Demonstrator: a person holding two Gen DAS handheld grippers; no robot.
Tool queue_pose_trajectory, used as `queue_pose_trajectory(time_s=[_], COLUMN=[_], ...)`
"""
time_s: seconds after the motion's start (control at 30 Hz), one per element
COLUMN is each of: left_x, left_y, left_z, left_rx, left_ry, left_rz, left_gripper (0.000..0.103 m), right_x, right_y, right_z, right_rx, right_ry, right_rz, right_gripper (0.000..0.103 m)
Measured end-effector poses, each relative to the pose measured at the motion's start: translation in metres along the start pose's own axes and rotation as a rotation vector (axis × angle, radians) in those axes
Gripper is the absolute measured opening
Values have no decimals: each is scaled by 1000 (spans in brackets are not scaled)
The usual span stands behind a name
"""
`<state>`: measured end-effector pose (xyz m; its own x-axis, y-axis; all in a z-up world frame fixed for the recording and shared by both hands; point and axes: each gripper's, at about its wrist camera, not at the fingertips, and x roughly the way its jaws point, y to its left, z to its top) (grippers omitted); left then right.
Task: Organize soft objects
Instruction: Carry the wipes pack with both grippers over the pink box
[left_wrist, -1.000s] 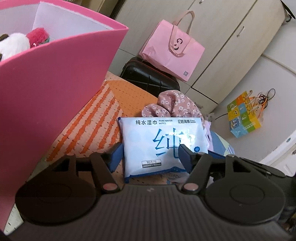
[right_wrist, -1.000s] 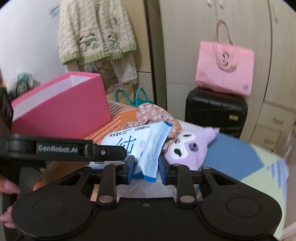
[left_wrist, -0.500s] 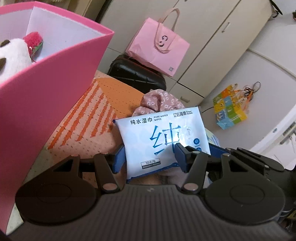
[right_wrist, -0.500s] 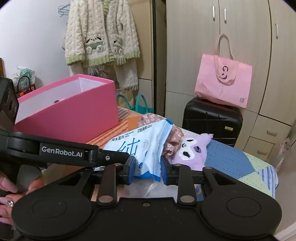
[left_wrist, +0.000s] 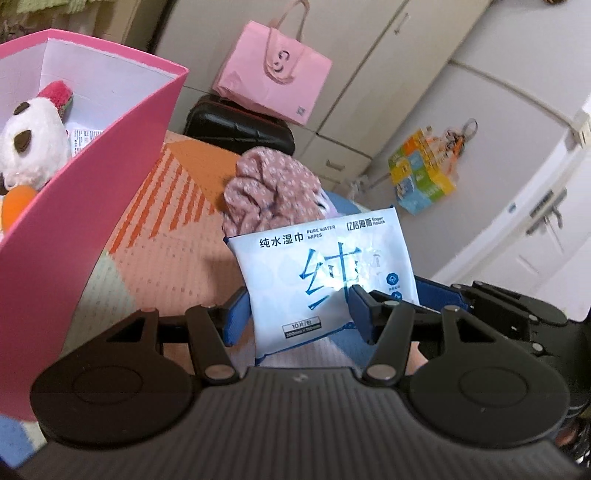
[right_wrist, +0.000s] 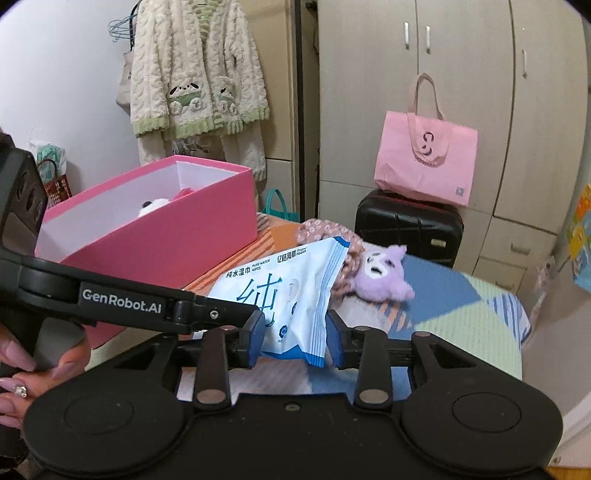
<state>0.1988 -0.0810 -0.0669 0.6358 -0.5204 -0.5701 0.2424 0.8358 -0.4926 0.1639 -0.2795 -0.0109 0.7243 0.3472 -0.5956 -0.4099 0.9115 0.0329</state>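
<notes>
1. Wipes: a flat white-and-blue plastic pack of wet wipes (left_wrist: 325, 269) is held up off the patchwork bed cover (left_wrist: 166, 254), tilted, just in front of the crumpled pink floral cloth (left_wrist: 273, 188).
2. Left gripper (left_wrist: 295, 314): its blue-padded fingers (left_wrist: 238, 319) are clamped across the lower part of the pack, one on each side edge; this claw is grasping the pack.
3. Right gripper (right_wrist: 297, 339): the sealed end of the pack sits between its blue pads, which stand close on either side. Its jaws have just been opening; whether the pads press on the pack at this instant cannot be told.
4. Open pink cardboard box (left_wrist: 96, 206): stands on the cover to the left of the pack, near it but not touching. Inside lie a white plush with dark patches (left_wrist: 29, 144), a red fuzzy item and an orange item.
5. Purple plush toy (right_wrist: 380, 275): lies on the cover beside the floral cloth, beyond the pack in the right wrist view.
6. Surroundings: a black hard suitcase (right_wrist: 410, 225) stands behind the bed with a pink tote bag (right_wrist: 424, 162) on top; a cream knitted cardigan (right_wrist: 195, 74) hangs on the wall.
7. Person: a hand (right_wrist: 22, 373) with painted nails grips the left gripper's handle.
</notes>
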Motion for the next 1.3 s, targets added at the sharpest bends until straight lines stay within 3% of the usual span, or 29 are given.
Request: queue_pose_trajectory(time_s=[0.4,0.77,1.3], left_x=[-44,-89,-166], left_y=[-4,2,5], left_z=[-25,-51,-44], left_rx=[83,128,200], left_ry=[130,205,75], left_rz=[-32,-87,-70], left_gripper=[55,55,56], right_x=[-42,-75,-104], right_y=[36,71,116], right_z=[-24,-35,-13], right_rx=[77,67,1], right_ry=[76,110,25], right_rz=[25,56,100], right_gripper=[44,44,45])
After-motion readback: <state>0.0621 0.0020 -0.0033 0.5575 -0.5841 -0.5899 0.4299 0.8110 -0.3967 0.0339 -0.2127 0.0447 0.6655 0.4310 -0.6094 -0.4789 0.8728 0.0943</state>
